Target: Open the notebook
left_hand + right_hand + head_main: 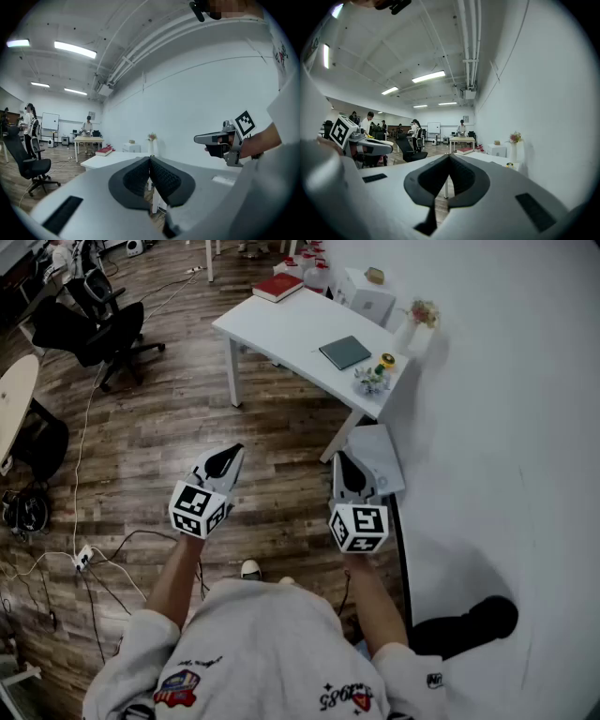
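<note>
The dark teal notebook (345, 352) lies closed on the white table (281, 329), near its right end. Both grippers hang over the wooden floor, well short of the table and pointing roughly toward it. My left gripper (228, 457) is shut with nothing between its pads (140, 176). My right gripper (341, 463) is also shut and empty, its pads (461, 176) meeting at the tip. Each gripper shows in the other's view: the right gripper (220, 139) and the left gripper (365, 145). The notebook cannot be made out in either gripper view.
On the table are a red book (277, 287), a white box (367, 296), a vase of flowers (419, 320) and small ornaments (373, 379). A white wall (506, 427) runs along the right. A black office chair (94, 329) and floor cables (84, 559) are at left. People stand far off.
</note>
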A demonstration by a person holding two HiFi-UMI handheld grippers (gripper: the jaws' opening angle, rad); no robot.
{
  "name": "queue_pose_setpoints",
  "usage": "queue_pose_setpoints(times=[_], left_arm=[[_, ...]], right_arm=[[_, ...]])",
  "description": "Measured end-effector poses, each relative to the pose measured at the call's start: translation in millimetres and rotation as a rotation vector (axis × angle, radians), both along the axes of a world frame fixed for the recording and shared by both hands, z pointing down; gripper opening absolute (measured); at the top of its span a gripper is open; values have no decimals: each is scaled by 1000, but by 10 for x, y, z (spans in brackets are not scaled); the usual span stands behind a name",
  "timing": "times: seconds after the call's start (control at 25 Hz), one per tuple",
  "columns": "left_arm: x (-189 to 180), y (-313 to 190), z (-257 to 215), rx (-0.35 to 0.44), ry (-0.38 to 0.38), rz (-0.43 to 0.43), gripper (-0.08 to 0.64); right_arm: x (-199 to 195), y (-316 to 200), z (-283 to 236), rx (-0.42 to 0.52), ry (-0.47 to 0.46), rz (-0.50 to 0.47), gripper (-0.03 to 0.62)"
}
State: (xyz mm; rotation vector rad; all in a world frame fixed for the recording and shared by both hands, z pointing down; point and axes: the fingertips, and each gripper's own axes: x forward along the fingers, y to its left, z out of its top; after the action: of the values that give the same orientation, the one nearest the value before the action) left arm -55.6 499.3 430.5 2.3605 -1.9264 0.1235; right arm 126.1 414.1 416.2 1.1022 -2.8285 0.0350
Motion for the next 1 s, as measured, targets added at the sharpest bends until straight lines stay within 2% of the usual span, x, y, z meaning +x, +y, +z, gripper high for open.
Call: queue_pose_setpoints(times=[0.12, 0.28, 0.32, 0.44, 0.52, 0.6, 0.76, 1.0], left_arm=[[97, 59, -23, 9, 4, 17, 5], [179, 104, -7, 0, -17, 33, 17], [195, 110, 8, -2, -21, 40, 58], [263, 145, 56, -2, -20, 80, 240], [265, 170, 51, 21, 0, 85, 324], [224, 188, 43, 47, 20, 66, 374], [130, 215, 60, 46, -9, 57, 377], [-43, 223, 182, 22, -9, 67, 377]], right_arm=[[67, 95, -38, 34, -11, -12, -9], [156, 144, -36, 32, -10, -14, -9], [176, 148, -23, 29, -9, -9, -9], [210, 192, 20, 11, -12, 8, -9], [208, 227, 35, 2, -15, 16, -9], [197, 253, 56, -3, -16, 20, -9], [144, 289, 93, -13, -18, 29, -9], [114, 260, 163, -14, -27, 90, -9]])
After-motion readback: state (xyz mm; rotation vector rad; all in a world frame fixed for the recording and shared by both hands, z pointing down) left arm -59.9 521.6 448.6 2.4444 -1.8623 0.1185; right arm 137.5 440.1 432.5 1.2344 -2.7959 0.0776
